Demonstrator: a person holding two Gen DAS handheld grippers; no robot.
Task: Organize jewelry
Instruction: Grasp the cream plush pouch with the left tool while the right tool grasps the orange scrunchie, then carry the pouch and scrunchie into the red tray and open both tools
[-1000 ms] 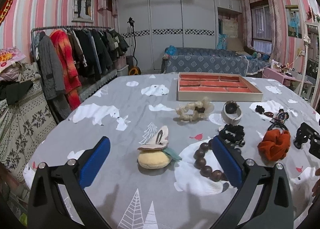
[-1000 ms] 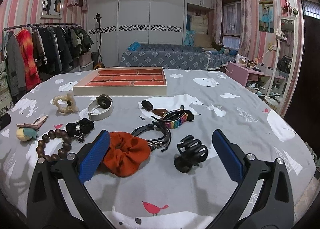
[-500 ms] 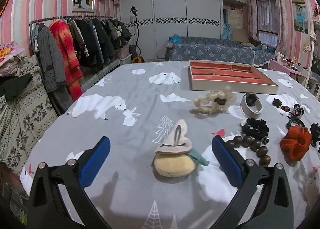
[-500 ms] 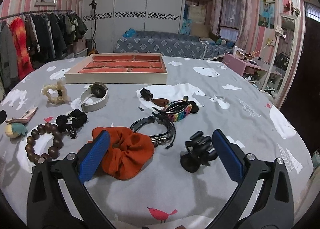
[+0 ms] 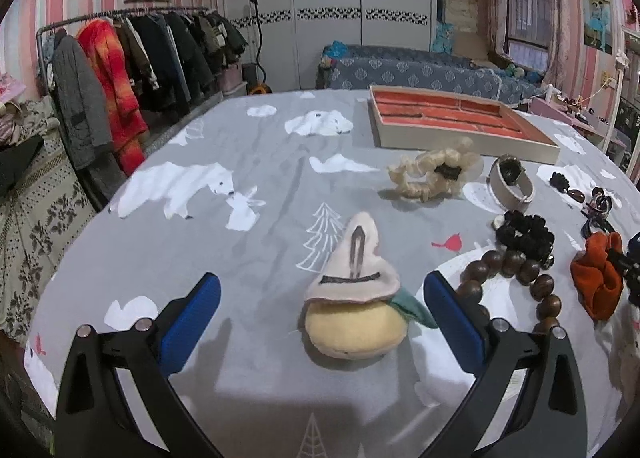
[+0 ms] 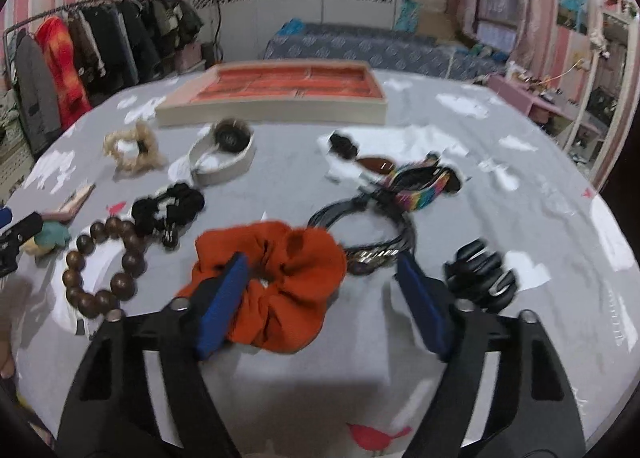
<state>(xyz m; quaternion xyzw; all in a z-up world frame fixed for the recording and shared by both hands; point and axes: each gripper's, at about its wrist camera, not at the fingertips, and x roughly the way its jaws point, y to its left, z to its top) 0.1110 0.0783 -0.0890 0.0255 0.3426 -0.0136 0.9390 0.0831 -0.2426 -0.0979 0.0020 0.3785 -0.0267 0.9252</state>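
Since the earlier frames both grippers have come lower and closer to the items on the grey printed bedspread [image 5: 248,258]. The left gripper [image 5: 322,310] now straddles the plush hair clip [image 5: 354,306], which sat well ahead of it before. The right gripper [image 6: 322,298] has shifted toward the orange scrunchie [image 6: 288,278], and its jaws have just been closing; they stand at a middling width with the scrunchie between them, the left pad lying over its left edge, the right pad apart from it, so it is not gripped. The left gripper's jaws are wide open, with the plush hair clip between them and touching neither pad.

Taking the orange scrunchie as the landmark in the right wrist view: the wooden bead bracelet [image 6: 104,266] lies to its left, and the black scrunchie [image 6: 168,210] lies beyond that bracelet. Touching the orange scrunchie's far right edge is a dark braided cord bracelet [image 6: 368,234], and behind that a rainbow-striped hair clip [image 6: 420,186]. A black claw clip [image 6: 480,274] lies to its right, just beyond the right pad. Farther back stand a white wristwatch [image 6: 224,154] and a cream scrunchie [image 6: 132,150]. Farthest back lies the jewelry tray [image 6: 276,108], with orange-lined compartments; nothing can be made out in them.

The right wrist view is blurred by motion.
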